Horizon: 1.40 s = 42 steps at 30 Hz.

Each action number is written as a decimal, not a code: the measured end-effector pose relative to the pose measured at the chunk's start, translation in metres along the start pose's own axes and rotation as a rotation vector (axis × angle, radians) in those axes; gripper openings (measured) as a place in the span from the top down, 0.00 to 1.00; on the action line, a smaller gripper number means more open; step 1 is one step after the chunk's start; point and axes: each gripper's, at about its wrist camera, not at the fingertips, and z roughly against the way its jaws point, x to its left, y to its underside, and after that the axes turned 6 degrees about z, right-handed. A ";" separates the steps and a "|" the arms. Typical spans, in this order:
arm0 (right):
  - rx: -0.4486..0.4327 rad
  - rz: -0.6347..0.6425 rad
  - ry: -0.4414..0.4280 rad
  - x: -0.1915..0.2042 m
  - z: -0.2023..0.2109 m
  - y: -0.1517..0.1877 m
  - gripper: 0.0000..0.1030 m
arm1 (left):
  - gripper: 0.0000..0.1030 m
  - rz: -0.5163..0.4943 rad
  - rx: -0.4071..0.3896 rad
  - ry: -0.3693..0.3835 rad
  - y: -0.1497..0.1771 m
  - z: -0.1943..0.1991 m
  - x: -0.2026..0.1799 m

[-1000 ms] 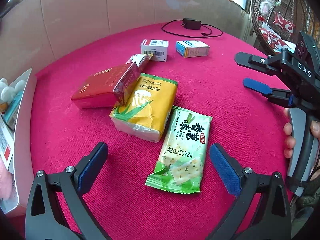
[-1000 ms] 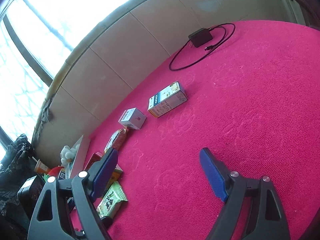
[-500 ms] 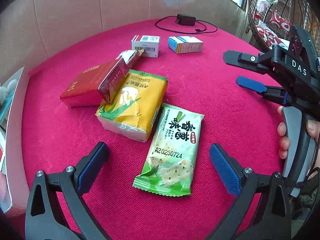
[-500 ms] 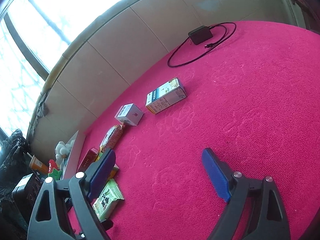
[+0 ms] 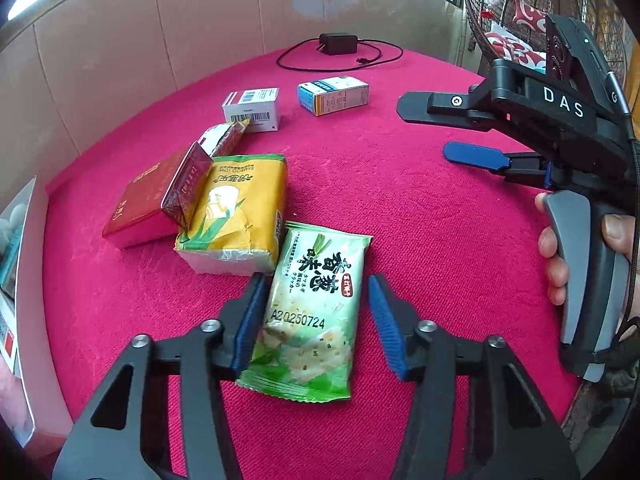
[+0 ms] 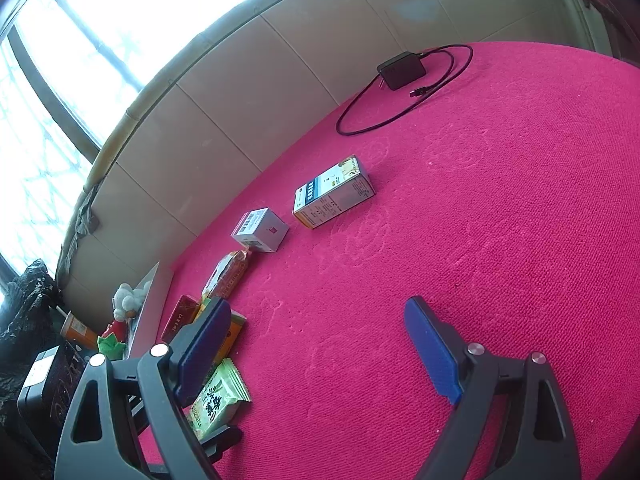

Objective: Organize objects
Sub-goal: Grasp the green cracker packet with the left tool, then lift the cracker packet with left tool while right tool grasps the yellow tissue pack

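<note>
A green cracker packet [image 5: 312,312] lies flat on the pink tablecloth [image 5: 420,216]. My left gripper [image 5: 316,320] straddles it, jaws narrowed; the left pad touches its edge and the right pad stands a little off. A yellow tissue pack [image 5: 236,212] and a red box [image 5: 156,196] lie just beyond. My right gripper [image 6: 316,352] is open and empty over bare cloth; it shows in the left wrist view [image 5: 472,128] at right. The packet also shows in the right wrist view [image 6: 216,400].
A white box [image 5: 252,110] and a blue-and-white box [image 5: 334,94] lie farther back, with a small snack wrapper [image 5: 224,140] near them. A black charger and cable [image 5: 338,46] lie at the far edge. An open carton of items [image 5: 16,280] stands at left.
My left gripper has moved forward and its jaws have closed in around the green packet. The right gripper has stayed open and shifted only slightly.
</note>
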 end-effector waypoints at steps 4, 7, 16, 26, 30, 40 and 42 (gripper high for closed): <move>0.008 0.012 0.013 0.003 -0.001 0.000 0.13 | 0.63 0.029 -0.008 -0.009 0.004 0.005 0.007; 0.039 0.073 0.025 0.015 -0.005 0.000 0.13 | 0.63 0.072 -0.020 -0.019 0.010 0.013 0.018; 0.161 0.335 -0.072 0.095 -0.033 0.011 0.13 | 0.63 0.210 -0.059 0.005 0.047 0.056 0.057; 0.266 0.692 -0.124 0.165 -0.087 0.020 0.00 | 0.63 0.318 -0.132 0.004 0.068 0.081 0.083; 0.311 0.735 -0.066 0.169 -0.109 0.030 0.00 | 0.63 0.316 -0.151 -0.008 0.068 0.083 0.082; 0.301 0.752 0.006 0.168 -0.104 0.039 0.30 | 0.64 0.301 -0.160 -0.039 0.065 0.083 0.078; 0.302 0.744 -0.006 0.167 -0.099 0.042 0.30 | 0.64 0.298 -0.172 -0.049 0.067 0.085 0.079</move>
